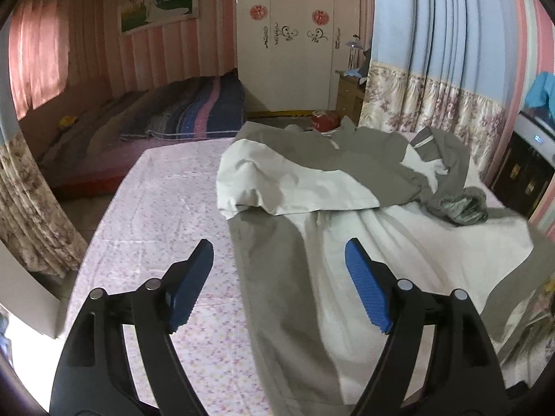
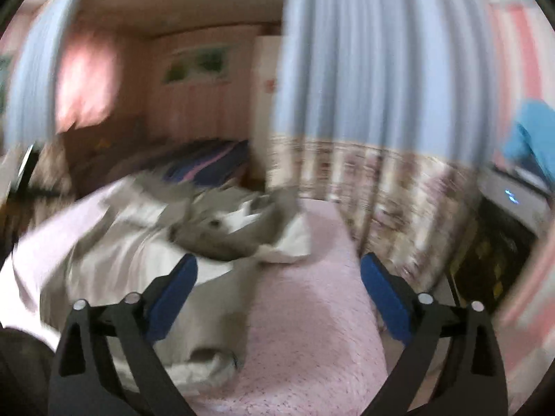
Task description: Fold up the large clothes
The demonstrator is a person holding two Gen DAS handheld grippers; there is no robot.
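Note:
A large grey and white garment [image 1: 312, 187] lies spread and partly bunched on a pink flowered bed sheet [image 1: 166, 208]. Its upper part is folded over, with a crumpled sleeve [image 1: 461, 204] at the right. My left gripper [image 1: 279, 253] is open and empty, hovering above the garment's grey left edge. The right wrist view is motion-blurred. There the same garment [image 2: 208, 232] lies to the left and ahead. My right gripper [image 2: 279, 270] is open and empty, above the bare pink sheet [image 2: 312, 312] near the garment's lower edge.
A blue and floral curtain [image 1: 433, 69] hangs at the bed's right side. A second low bed with a striped quilt [image 1: 194, 111] lies behind, a white wardrobe [image 1: 295, 34] beyond. A dark cabinet [image 1: 520, 170] stands at the right.

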